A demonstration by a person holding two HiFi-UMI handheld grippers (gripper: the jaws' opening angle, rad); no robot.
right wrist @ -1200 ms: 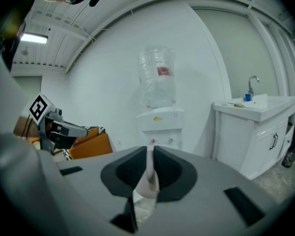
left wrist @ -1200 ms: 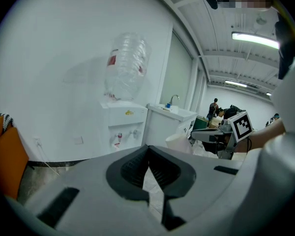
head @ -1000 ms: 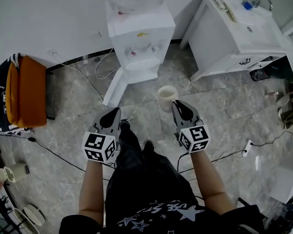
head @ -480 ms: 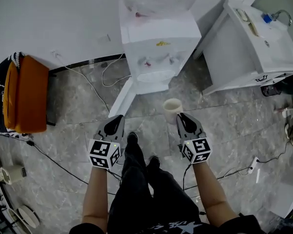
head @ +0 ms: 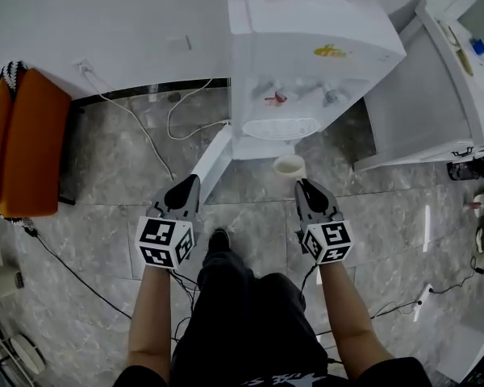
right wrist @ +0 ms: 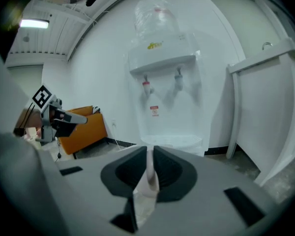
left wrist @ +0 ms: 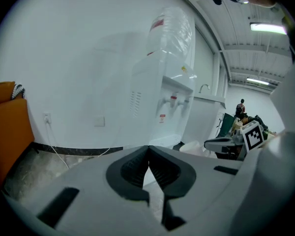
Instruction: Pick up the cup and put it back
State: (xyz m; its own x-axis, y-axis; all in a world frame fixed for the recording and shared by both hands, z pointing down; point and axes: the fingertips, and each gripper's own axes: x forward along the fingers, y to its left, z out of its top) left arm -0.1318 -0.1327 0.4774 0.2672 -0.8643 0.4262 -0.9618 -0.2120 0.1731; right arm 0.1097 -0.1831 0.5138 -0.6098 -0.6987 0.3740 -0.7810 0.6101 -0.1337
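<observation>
**At the water dispenser (head: 306,47), a cup (head: 289,166) in the jaws**

The white water dispenser is standing against the wall. The left gripper (head: 189,184) is hovering, jaws clenched on nothing. The right gripper (head: 305,185) is pinching the cup's wall, just before the dispenser's base.

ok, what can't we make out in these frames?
- Inside of the cup: too small in head view; in right gripper view the right gripper hides all but the pinched wall.
- Water level in the bottle: cut off by head view's top edge, washed out in gripper views.
- Red label print on the dispenser: too small.
</observation>
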